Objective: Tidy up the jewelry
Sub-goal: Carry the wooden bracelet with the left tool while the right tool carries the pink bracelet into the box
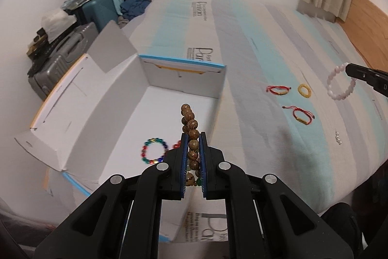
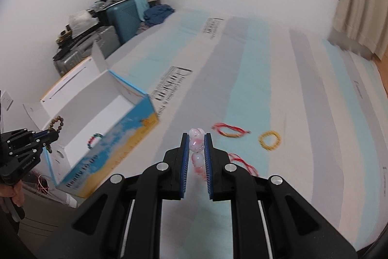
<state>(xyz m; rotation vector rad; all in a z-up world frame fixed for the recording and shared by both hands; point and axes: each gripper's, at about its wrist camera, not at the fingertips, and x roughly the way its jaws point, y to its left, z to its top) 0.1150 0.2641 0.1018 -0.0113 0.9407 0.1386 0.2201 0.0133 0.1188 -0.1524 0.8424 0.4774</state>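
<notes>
Left tool [image 1: 193, 145] grips one wooden bracelet [image 1: 189, 121]; right tool [image 2: 196, 141] one pink bracelet [image 2: 196, 141]; two red cords [image 1: 278, 89], one yellow ring [image 1: 304, 90] lie loose.

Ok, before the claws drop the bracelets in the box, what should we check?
1. Left claw gripping the wooden bracelet: ok.
2. Right claw gripping the pink bracelet: ok.
3. Box open: ok.
4. Wooden bracelet over the box: ok, it looks above the opening.
5. Pink bracelet over the box: not ok, it is above the bed, beside the box.
6. Room in the box next to the rainbow bracelet: ok.
</notes>
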